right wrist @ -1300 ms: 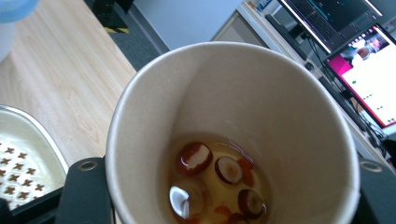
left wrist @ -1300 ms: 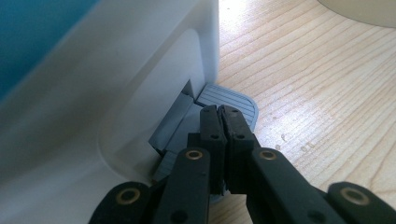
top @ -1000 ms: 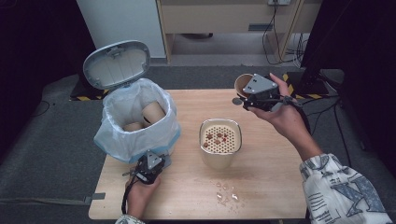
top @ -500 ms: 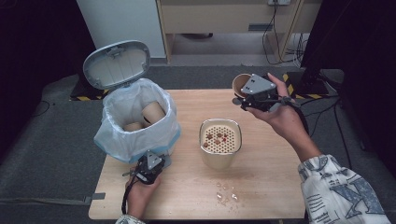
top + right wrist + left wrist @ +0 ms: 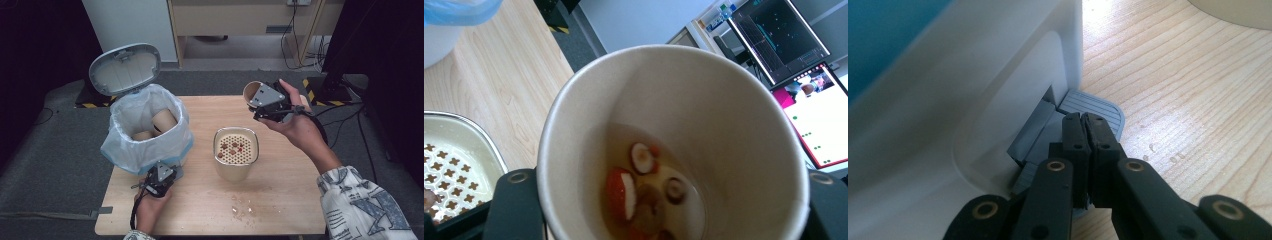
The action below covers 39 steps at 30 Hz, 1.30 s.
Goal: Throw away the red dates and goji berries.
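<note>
My left gripper (image 5: 169, 170) is shut at the near foot of the white pedal bin (image 5: 120, 147). In the left gripper view its closed tips (image 5: 1085, 120) rest on the bin's grey pedal (image 5: 1100, 106). The bin's lid (image 5: 125, 67) stands open, and paper cups (image 5: 164, 120) lie inside the bag. My right gripper (image 5: 256, 97) is shut on a tilted paper cup (image 5: 251, 91) above the table's far right. In the right gripper view the cup (image 5: 704, 100) holds brownish liquid and food bits (image 5: 639, 190). A beige strainer pot (image 5: 235, 131) stands mid-table with scraps on its sieve.
Crumbs (image 5: 242, 207) lie on the wooden table (image 5: 290, 200) in front of the pot. The pot's perforated sieve (image 5: 454, 150) lies below and left of the held cup. Screens (image 5: 804, 75) and cables stand beyond the table's far right edge.
The right gripper with the cup has edged slightly left. The left gripper stays on the pedal.
</note>
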Each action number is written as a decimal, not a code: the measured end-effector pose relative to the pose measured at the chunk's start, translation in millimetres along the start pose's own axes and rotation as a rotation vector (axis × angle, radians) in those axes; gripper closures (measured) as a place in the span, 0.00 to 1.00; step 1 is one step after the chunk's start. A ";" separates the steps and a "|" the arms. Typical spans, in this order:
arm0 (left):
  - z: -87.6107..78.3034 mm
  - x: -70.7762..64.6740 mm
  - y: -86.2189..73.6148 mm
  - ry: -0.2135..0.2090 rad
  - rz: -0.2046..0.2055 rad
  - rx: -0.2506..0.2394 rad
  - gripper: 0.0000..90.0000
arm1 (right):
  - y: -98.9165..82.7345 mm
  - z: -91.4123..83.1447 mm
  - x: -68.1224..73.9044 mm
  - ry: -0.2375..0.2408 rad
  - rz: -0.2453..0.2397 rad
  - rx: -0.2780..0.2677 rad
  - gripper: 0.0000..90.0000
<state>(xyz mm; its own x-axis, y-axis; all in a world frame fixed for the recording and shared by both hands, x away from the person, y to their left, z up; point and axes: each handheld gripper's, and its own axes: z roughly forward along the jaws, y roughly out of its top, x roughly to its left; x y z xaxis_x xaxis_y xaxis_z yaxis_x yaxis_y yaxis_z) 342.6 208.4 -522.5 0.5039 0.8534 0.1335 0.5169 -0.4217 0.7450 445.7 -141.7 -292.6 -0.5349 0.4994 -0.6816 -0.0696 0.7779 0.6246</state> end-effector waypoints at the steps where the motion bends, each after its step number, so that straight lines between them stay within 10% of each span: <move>1: 0.0 0.0 0.0 0.000 0.000 0.000 0.97 | 0.4 -0.5 1.0 -0.003 -0.010 0.002 0.36; 39: 0.0 -0.3 -0.1 0.002 0.001 -0.001 0.97 | -8.4 6.7 12.2 -0.031 -0.163 0.047 0.37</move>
<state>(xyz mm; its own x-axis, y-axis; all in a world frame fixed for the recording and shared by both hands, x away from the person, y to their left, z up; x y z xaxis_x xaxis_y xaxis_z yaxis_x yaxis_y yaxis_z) 342.5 208.2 -522.6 0.5031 0.8536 0.1350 0.5159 -0.4219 0.7455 445.4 -139.6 -308.7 -0.4935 0.3763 -0.7842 -0.1135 0.8660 0.4870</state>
